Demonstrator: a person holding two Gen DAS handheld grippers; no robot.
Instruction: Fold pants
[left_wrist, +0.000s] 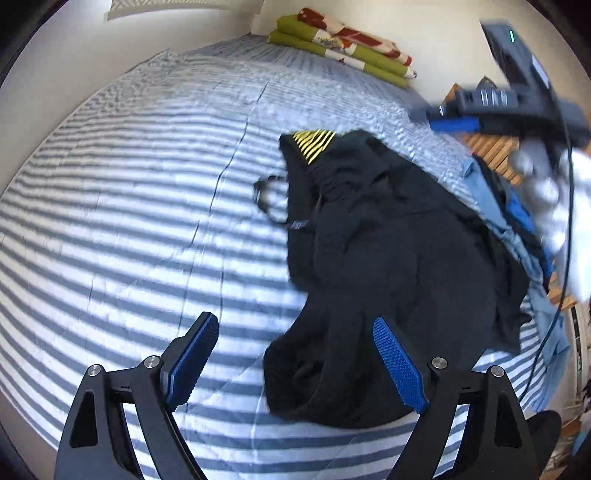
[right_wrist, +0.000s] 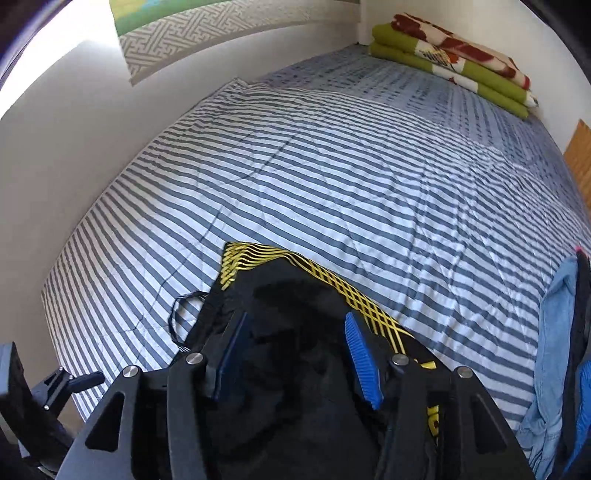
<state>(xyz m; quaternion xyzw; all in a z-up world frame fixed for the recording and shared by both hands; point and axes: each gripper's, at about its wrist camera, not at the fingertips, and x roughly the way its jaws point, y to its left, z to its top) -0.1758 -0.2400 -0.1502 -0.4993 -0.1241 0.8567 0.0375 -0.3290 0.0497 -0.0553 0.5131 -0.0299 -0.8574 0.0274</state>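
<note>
Black pants (left_wrist: 388, 258) with a yellow-striped waistband (left_wrist: 314, 142) lie crumpled on the striped bed, right of centre in the left wrist view. My left gripper (left_wrist: 295, 339) is open above the pants' near end, one blue pad over bare sheet, the other over black cloth. The right gripper (left_wrist: 461, 118) shows blurred at upper right, beyond the waistband. In the right wrist view the pants (right_wrist: 295, 369) fill the bottom, yellow stripes (right_wrist: 351, 295) running along the edge. My right gripper (right_wrist: 295, 343) is open just above the cloth, holding nothing.
A grey-and-white striped bedsheet (left_wrist: 147, 184) covers the bed. A folded green, red and white blanket (right_wrist: 454, 55) lies at the far corner. A pile of blue clothes (right_wrist: 557, 332) sits at the right bed edge. A wall (right_wrist: 55, 166) borders the left side.
</note>
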